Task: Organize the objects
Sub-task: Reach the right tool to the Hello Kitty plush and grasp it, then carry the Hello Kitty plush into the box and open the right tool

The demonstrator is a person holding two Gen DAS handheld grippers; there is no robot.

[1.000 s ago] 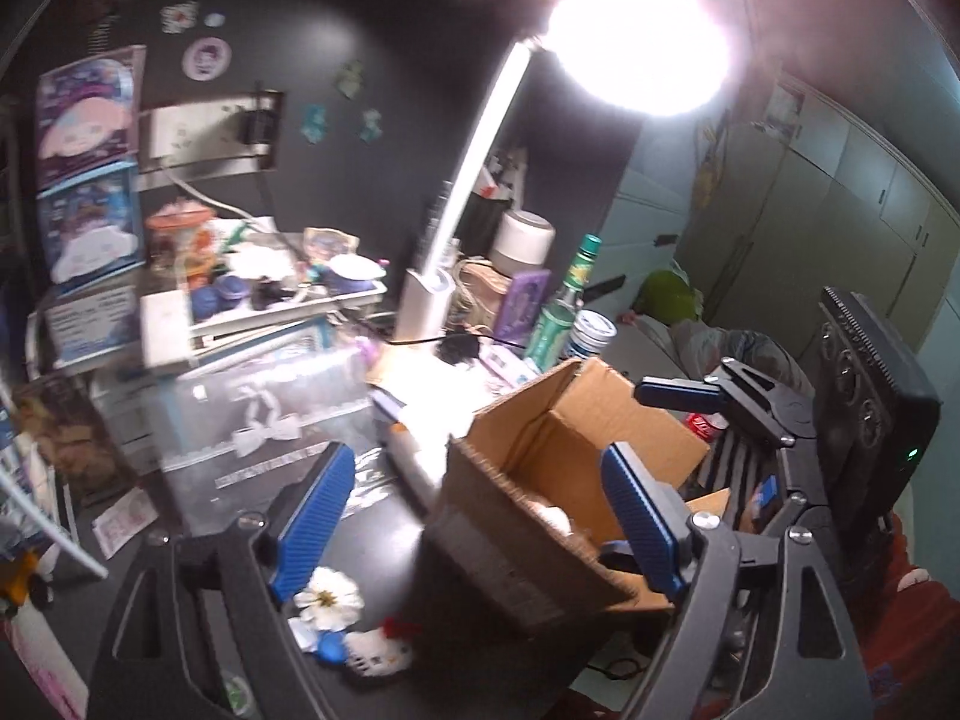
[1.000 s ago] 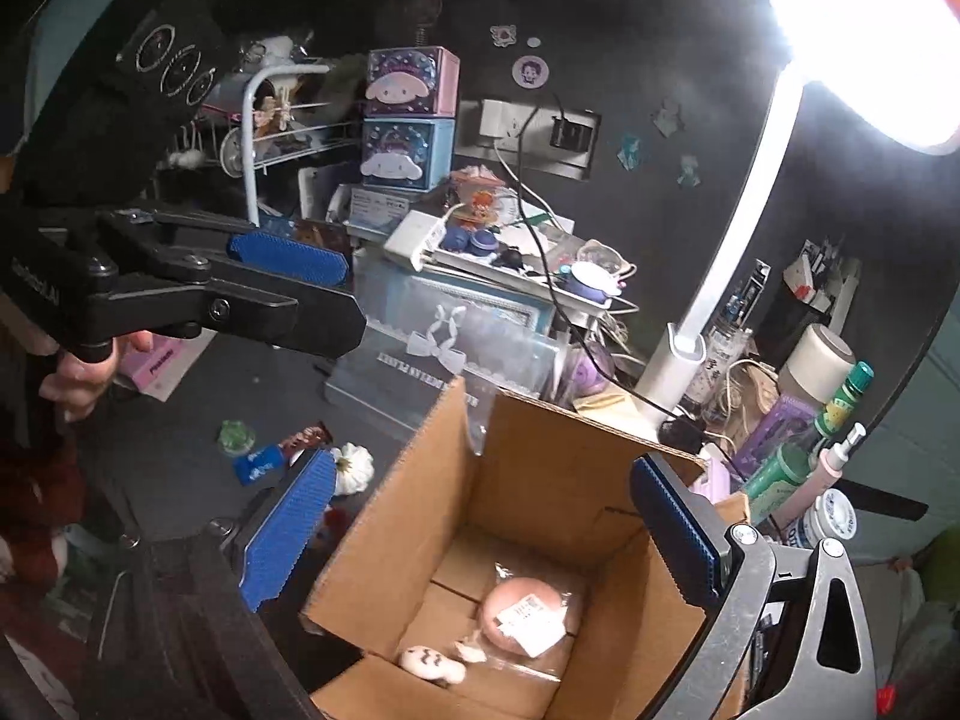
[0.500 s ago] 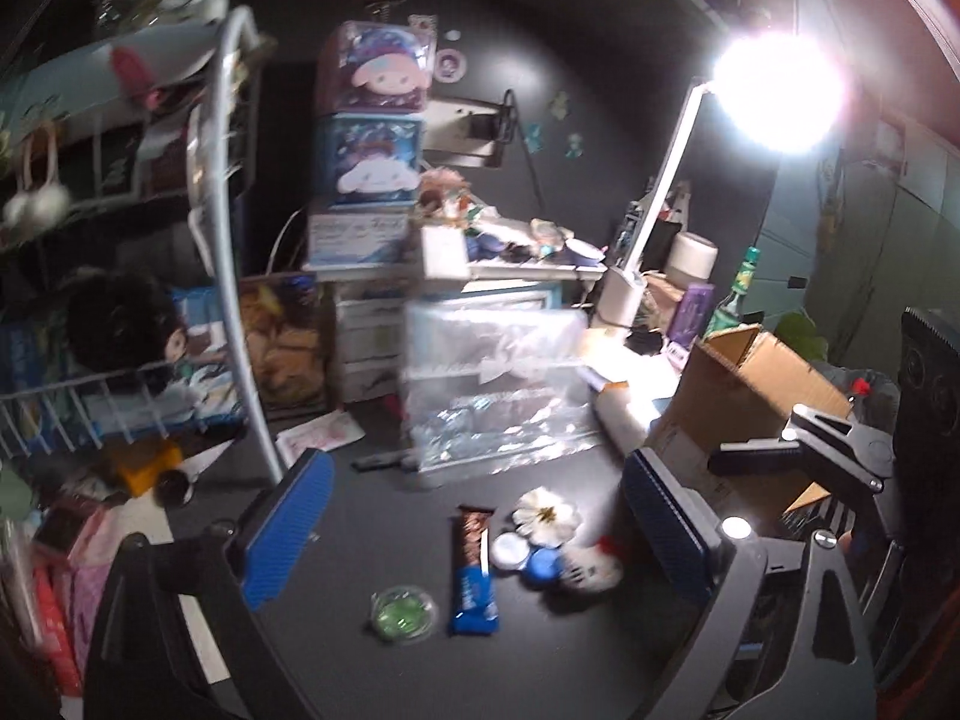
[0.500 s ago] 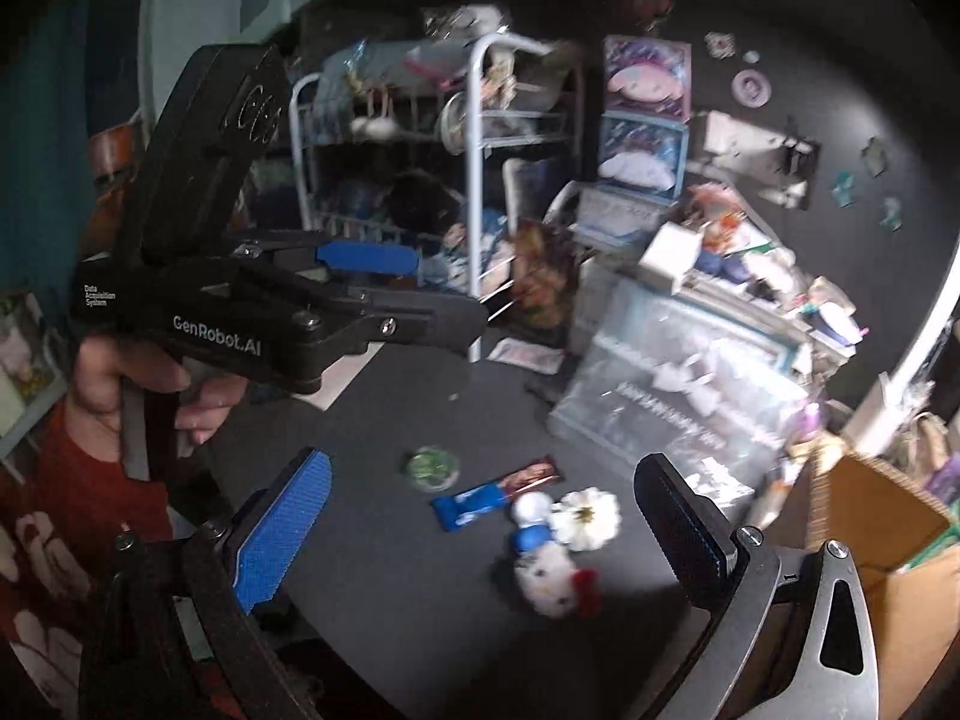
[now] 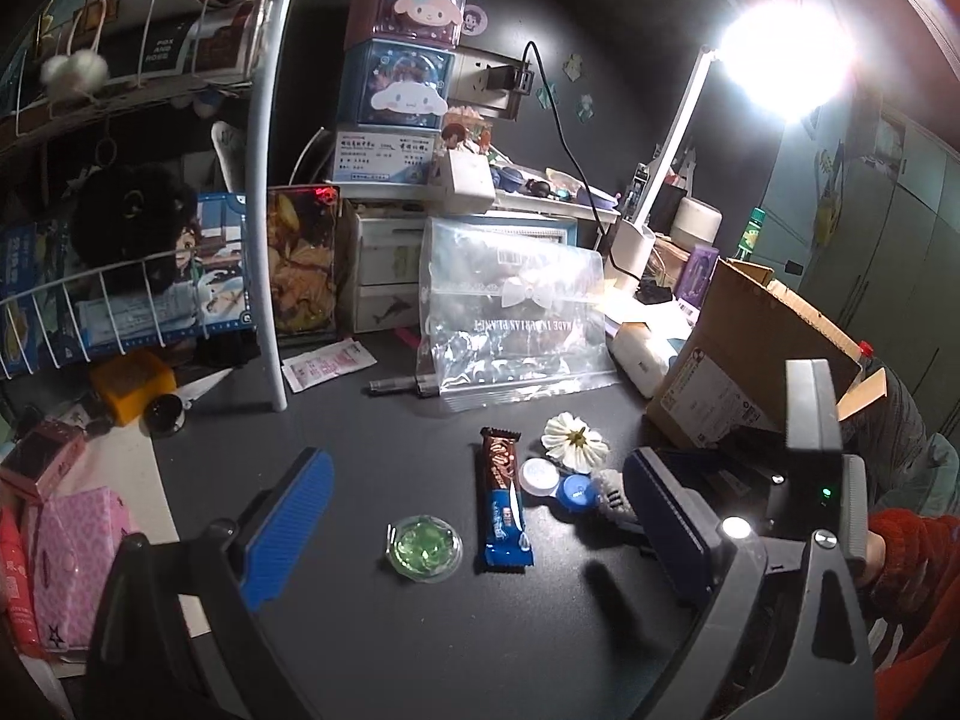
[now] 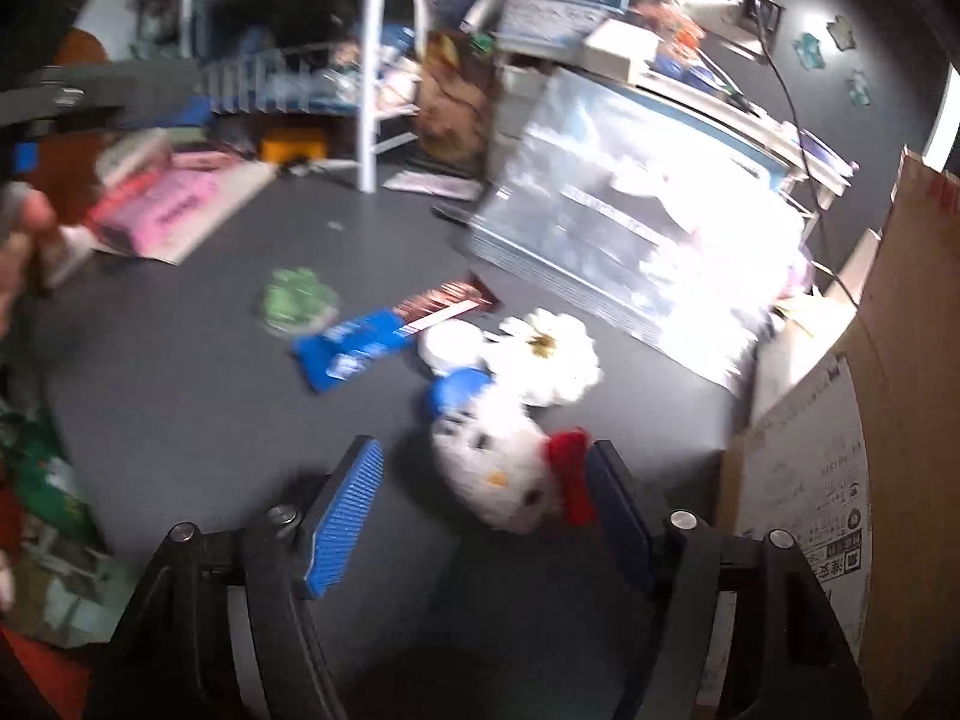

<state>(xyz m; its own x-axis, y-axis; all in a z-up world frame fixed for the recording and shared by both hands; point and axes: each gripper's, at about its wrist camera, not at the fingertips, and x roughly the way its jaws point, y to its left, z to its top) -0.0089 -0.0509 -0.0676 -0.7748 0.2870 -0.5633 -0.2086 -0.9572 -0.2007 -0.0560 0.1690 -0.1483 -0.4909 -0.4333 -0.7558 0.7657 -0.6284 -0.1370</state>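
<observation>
Both grippers have swung away from the cardboard box (image 6: 870, 420) and dropped toward the dark desk (image 5: 420, 630), and the right gripper's (image 6: 486, 492) jaws have just been closing, though they are not yet pressing anything. Between them lies a small white plush toy (image 6: 498, 468) with a red bow (image 6: 570, 474), the bow just against the right-hand pad and a gap left on the other side. It looks light and squashy, so I'd pinch it across the plump middle. Its long axis runs slantwise, bow end nearer the box.

The left gripper (image 5: 474, 516) hangs wide open and empty above a green dish (image 5: 423, 547) and a candy bar (image 5: 503, 501). The bar lies lengthwise, pointing away toward the clear bag (image 5: 510, 312); it looks stiff, slick-wrapped and best taken across its narrow width. Just beyond sits a white flower (image 5: 575, 441).
</observation>
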